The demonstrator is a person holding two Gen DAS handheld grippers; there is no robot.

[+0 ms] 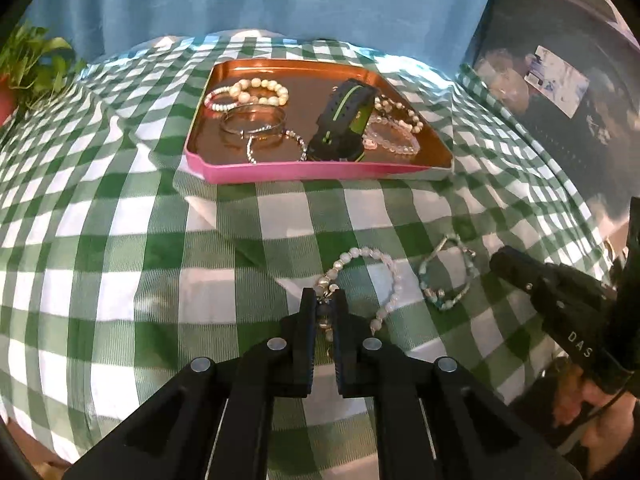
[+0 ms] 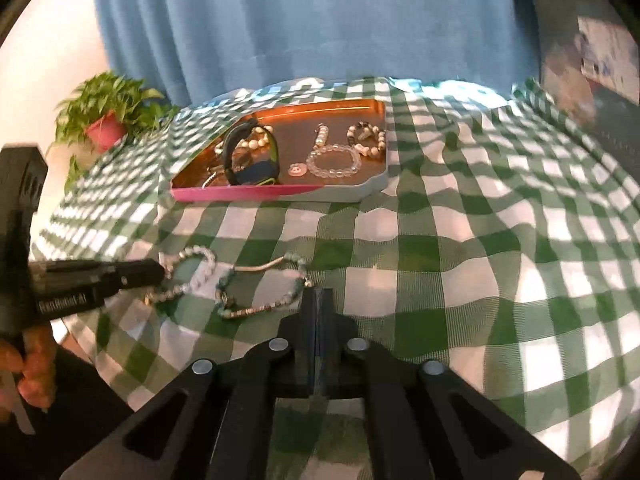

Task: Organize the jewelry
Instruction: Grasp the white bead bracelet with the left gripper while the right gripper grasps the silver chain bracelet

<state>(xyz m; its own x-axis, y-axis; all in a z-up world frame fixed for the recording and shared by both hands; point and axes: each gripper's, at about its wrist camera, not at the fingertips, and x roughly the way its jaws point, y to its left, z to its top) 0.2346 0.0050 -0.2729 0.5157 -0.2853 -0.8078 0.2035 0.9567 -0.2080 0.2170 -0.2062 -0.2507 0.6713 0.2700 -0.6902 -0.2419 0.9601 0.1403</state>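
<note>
A white bead bracelet (image 1: 372, 268) lies on the green checked cloth, and my left gripper (image 1: 325, 300) is shut on its near beads. The same gripper (image 2: 158, 270) and bracelet (image 2: 200, 256) show at the left of the right wrist view. Just right of it lies a turquoise bead bracelet (image 1: 448, 280) (image 2: 260, 296). My right gripper (image 2: 318, 296) (image 1: 498, 258) has its jaws together, and the bracelet's right end meets its left fingertip. Whether that end is pinched I cannot tell. Farther back sits a pink-rimmed copper tray (image 1: 280, 170) (image 2: 240, 193) holding several bracelets and a black-and-green watch (image 1: 346, 116).
A blue curtain (image 2: 312, 20) hangs behind the table. A potted plant (image 2: 108, 120) stands at the back left corner. The cloth is rumpled into folds in front of the tray. A hand (image 2: 36, 372) holds the left gripper's handle at the lower left.
</note>
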